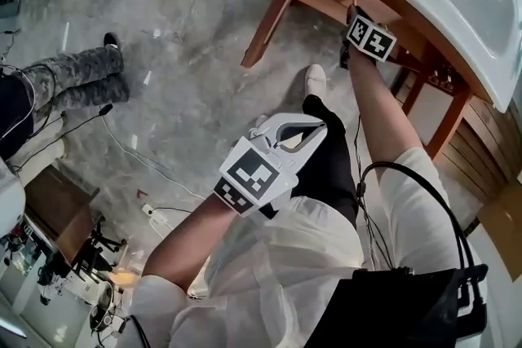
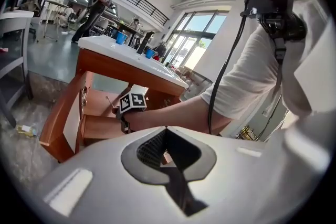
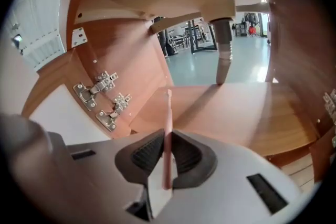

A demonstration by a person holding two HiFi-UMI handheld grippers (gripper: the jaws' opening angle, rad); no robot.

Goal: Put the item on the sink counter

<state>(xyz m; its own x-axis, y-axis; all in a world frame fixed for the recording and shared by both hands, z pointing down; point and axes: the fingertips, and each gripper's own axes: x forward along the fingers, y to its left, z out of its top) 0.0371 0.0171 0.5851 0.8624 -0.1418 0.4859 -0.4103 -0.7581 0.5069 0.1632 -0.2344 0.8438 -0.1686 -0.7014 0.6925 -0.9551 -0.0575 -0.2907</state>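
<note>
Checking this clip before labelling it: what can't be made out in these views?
- Right gripper view: what the thin pink stick clamped in the right gripper is; too slim, lower end behind the pads.
- Head view: that gripper's jaws, behind its marker cube.
- Left gripper view: blue containers on the sink counter, too small.

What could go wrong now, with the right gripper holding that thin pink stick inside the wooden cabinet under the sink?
1. The thin pink stick is so narrow in the right gripper that it might pivot or slip out.
2. Its free end juts ahead toward the grey drain pipe. Pulling out carelessly could snag it on that pipe or on the brown wooden cabinet.
</note>
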